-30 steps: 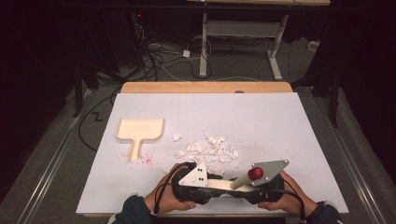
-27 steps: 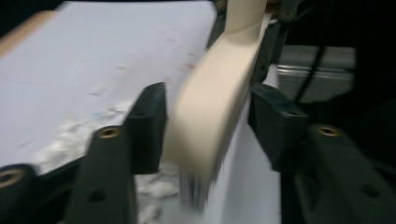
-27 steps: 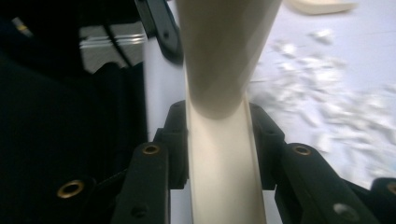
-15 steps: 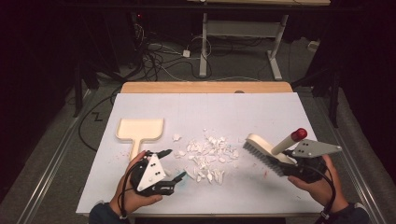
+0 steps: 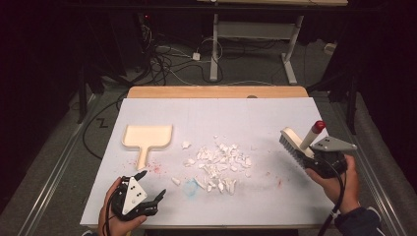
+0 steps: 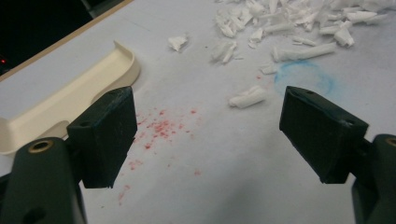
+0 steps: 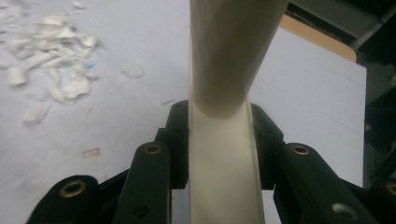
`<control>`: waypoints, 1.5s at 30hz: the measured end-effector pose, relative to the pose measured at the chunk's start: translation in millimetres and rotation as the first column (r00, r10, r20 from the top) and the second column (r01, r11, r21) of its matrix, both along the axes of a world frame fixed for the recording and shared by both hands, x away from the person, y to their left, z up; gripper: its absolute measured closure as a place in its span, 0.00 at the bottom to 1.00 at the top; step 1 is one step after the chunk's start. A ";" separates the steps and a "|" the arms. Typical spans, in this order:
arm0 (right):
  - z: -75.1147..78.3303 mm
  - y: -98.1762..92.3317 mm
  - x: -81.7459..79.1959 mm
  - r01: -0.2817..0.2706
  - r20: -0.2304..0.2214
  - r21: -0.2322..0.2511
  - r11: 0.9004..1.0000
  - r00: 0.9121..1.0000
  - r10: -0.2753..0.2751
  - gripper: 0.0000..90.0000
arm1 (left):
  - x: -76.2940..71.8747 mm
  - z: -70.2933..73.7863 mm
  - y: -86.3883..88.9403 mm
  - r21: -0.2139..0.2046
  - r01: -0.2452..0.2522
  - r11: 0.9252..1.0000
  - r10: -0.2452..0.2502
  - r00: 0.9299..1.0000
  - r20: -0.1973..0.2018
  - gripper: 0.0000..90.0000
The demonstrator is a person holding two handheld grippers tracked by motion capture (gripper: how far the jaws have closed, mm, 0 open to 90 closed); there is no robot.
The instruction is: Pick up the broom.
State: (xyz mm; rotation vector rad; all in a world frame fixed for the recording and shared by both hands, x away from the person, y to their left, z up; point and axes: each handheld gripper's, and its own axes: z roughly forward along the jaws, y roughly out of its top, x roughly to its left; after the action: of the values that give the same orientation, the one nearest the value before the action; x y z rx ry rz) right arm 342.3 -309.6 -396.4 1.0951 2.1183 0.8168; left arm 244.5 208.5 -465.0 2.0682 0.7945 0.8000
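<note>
a dark room with cables on the floor lies beyond a wooden table (image 5: 216, 92) covered by a white sheet (image 5: 246, 118). far left on the sheet lies a cream dustpan (image 5: 146, 138), open side away from the person, its handle pointing toward the near edge; in the left gripper view it sits just beyond the left jaw. red specks (image 5: 156, 167) dot the sheet just near of and right of the dustpan handle. at the near left edge the left hand (image 5: 110, 216) holds the left gripper (image 5: 151, 186), low over the sheet and aimed at the specks and the dustpan handle. its jaws have just been opening and now stand wide apart with nothing between them, bare sheet showing in the gap. in the middle of the sheet a loose pile of white scraps (image 5: 219, 162) is spread, with a faint blue ring (image 5: 191, 187) at its near left side; one stray scrap (image 5: 186, 145) lies between the pile and the dustpan. well apart to the right, the right hand (image 5: 344, 184) holds the right gripper (image 5: 314, 160), whose jaws are clamped on the cream handle of a brush (image 5: 294, 142). the brush is lifted off the sheet and tilted, bristles facing left toward the scraps, red tip of the handle up and to the right. in the right gripper view the handle runs straight up between the two pads, which press on both its sides.
</note>
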 end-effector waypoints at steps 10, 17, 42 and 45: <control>-23.7 31.4 44.8 0.052 -0.028 -0.075 0.996 0.998 -0.054 0.75 | 9.9 -3.0 5.7 -0.012 -0.018 1.000 0.018 1.000 -0.011 0.20; -30.7 54.9 48.5 0.022 -0.036 -0.127 0.992 0.999 -0.026 0.75 | 10.7 -5.1 2.2 0.003 0.007 1.000 -0.007 1.000 -0.022 0.20; -30.4 45.8 47.2 0.024 -0.019 -0.058 0.998 1.000 -0.025 0.75 | 12.7 -7.6 1.8 0.025 0.005 1.000 -0.004 0.999 -0.038 0.21; -30.4 48.4 47.5 0.032 -0.002 -0.058 0.998 0.999 -0.032 0.75 | 11.7 -7.8 1.4 0.025 0.005 1.000 -0.003 0.999 -0.047 0.21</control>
State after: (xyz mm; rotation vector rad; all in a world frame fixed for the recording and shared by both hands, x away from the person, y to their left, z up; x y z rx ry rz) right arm 389.8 -261.3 -426.8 1.0975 2.1076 0.7343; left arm 256.2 209.9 -472.8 2.1173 0.8096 0.7653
